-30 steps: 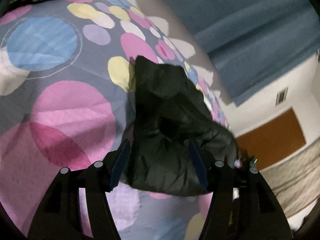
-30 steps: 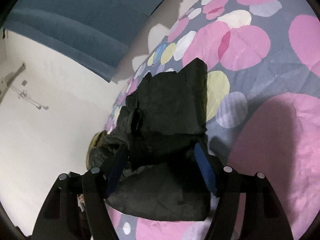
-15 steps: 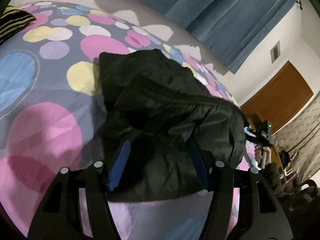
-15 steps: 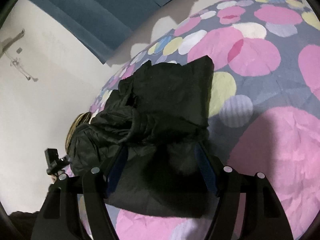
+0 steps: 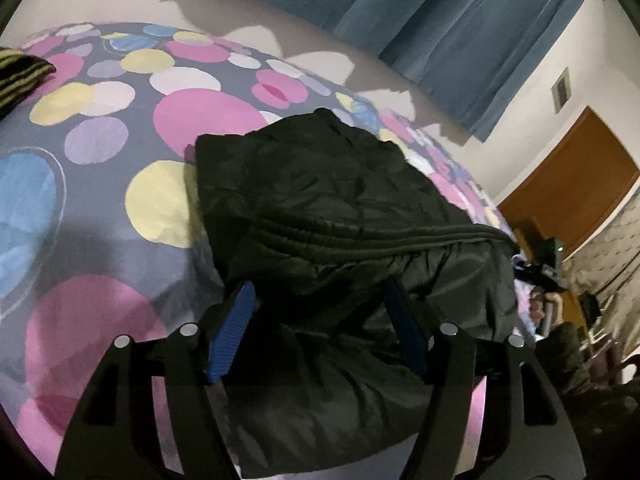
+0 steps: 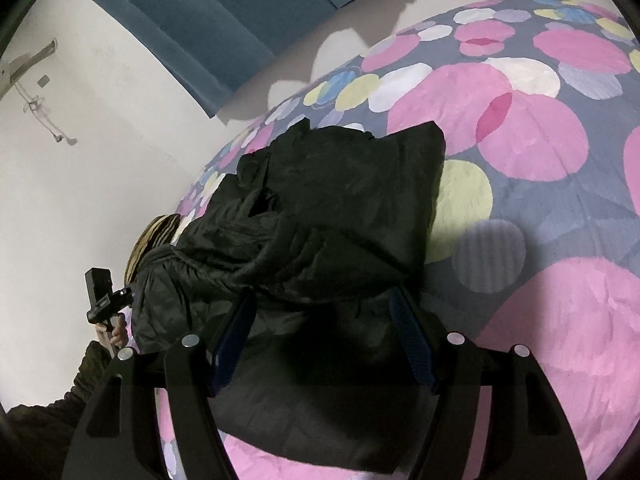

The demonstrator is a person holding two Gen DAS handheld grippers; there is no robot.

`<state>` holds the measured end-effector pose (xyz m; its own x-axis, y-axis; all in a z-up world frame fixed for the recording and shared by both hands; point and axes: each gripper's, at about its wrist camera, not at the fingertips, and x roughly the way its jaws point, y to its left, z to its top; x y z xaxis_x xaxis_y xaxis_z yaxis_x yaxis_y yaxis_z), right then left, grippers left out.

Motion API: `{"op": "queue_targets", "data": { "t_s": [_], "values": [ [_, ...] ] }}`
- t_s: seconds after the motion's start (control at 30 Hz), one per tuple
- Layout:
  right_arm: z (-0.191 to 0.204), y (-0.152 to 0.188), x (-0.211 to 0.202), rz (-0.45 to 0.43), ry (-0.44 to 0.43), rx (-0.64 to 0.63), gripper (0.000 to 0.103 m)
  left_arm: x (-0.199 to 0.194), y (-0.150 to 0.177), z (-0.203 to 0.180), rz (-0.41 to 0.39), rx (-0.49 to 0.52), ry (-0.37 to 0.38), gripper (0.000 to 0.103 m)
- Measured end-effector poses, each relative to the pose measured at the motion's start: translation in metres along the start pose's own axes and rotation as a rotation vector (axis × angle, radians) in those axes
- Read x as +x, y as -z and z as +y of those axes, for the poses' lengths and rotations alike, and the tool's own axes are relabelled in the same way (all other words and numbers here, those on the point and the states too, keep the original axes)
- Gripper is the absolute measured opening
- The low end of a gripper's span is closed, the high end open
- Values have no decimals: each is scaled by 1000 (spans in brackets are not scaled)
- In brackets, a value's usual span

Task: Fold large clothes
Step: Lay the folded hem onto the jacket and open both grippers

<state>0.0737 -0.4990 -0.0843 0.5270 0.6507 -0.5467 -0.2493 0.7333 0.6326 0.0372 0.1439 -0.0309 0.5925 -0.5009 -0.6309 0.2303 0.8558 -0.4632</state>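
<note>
A black quilted jacket [image 5: 332,208] lies bunched on a bed with a dotted cover [image 5: 100,168]. My left gripper [image 5: 320,316] is open, its blue-padded fingers [image 5: 232,328] standing on either side of the jacket's near left edge. My right gripper [image 6: 324,332] is open in the same way over the jacket [image 6: 344,200] at its near right edge. The jacket's near part fills the gap between each pair of fingers. The right gripper also shows small in the left wrist view [image 5: 548,268], and the left one in the right wrist view [image 6: 104,296].
Blue curtains [image 5: 440,20] hang behind the bed. A striped pillow [image 5: 16,76] lies at the far left. A brown door [image 5: 572,184] stands on the right wall. The bed cover [image 6: 560,240] stretches right of the jacket.
Both grippers have tilted up and pulled back a little. The jacket now lies lower and flatter, spread wider across the bed. The jaws have stayed open.
</note>
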Motion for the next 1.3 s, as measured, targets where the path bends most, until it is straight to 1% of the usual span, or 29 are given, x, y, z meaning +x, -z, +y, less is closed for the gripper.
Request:
{"op": "queue_targets", "data": {
  "t_s": [0.03, 0.07, 0.1, 0.13, 0.2, 0.23, 0.3, 0.37, 0.47, 0.63, 0.73, 0.77, 0.83, 0.9, 1.0, 1.07, 1.1, 1.13, 1.17, 1.23, 1.27, 1.3],
  "values": [
    [2, -1, 1, 2, 2, -8, 69, -3, 0, -1, -7, 11, -7, 67],
    [3, -2, 1, 3, 1, -19, 69, -11, 1, -5, -31, 37, -12, 67],
    [5, -3, 0, 3, -1, -33, 69, -16, 0, -6, -49, 53, -15, 70],
    [6, -3, 0, 3, -6, -49, 69, -23, 1, -6, -75, 74, -18, 75],
    [7, -4, 1, 7, -22, -74, 69, -28, 1, 0, -92, 74, -16, 76],
    [7, -6, 2, 13, -28, -87, 72, -27, 0, 4, -84, 62, -6, 76],
    [8, -8, 6, 25, -33, -105, 73, -20, -2, 10, -61, 47, 22, 77],
    [10, -12, 10, 36, -37, -131, 73, -11, -5, 11, -40, 63, 45, 77],
    [12, -18, 12, 36, -59, -164, 76, 5, -13, 11, -17, 88, 53, 77],
    [14, -27, 15, 39, -55, -207, 77, 22, -20, 15, 22, 84, 70, 77],
    [13, -32, 12, 20, -59, -223, 77, 25, -21, 15, 27, 85, 77, 77],
    [12, -33, 11, 14, -67, -226, 79, 25, -22, 16, 29, 87, 82, 77],
    [9, -39, 12, 5, -43, -232, 80, 27, -23, 16, 33, 88, 78, 77],
    [5, -44, 13, 4, -50, -226, 80, 29, -23, 16, 37, 86, 80, 77],
    [1, -50, 22, 32, -87, -207, 80, 33, -24, 15, 45, 82, 74, 77],
    [2, -50, 30, 63, -87, -212, 80, 33, -24, 12, 38, 81, 71, 76],
    [5, -49, 32, 62, -86, -225, 80, 32, -23, 11, 33, 83, 66, 75],
    [7, -49, 32, 55, -79, -237, 79, 31, -23, 10, 28, 86, 58, 71],
    [10, -48, 31, 44, -62, -251, 68, 32, -22, 8, 30, 91, 44, 68],
    [12, -47, 33, 43, -34, -253, 48, 33, -21, 2, 42, 109, 15, 55],
    [13, -46, 35, 44, -7, -252, 41, 35, -20, -2, 48, 124, 6, 52],
    [15, -45, 35, 46, 8, -254, 36, 35, -19, -6, 52, 136, -2, 42]
  ]
}}
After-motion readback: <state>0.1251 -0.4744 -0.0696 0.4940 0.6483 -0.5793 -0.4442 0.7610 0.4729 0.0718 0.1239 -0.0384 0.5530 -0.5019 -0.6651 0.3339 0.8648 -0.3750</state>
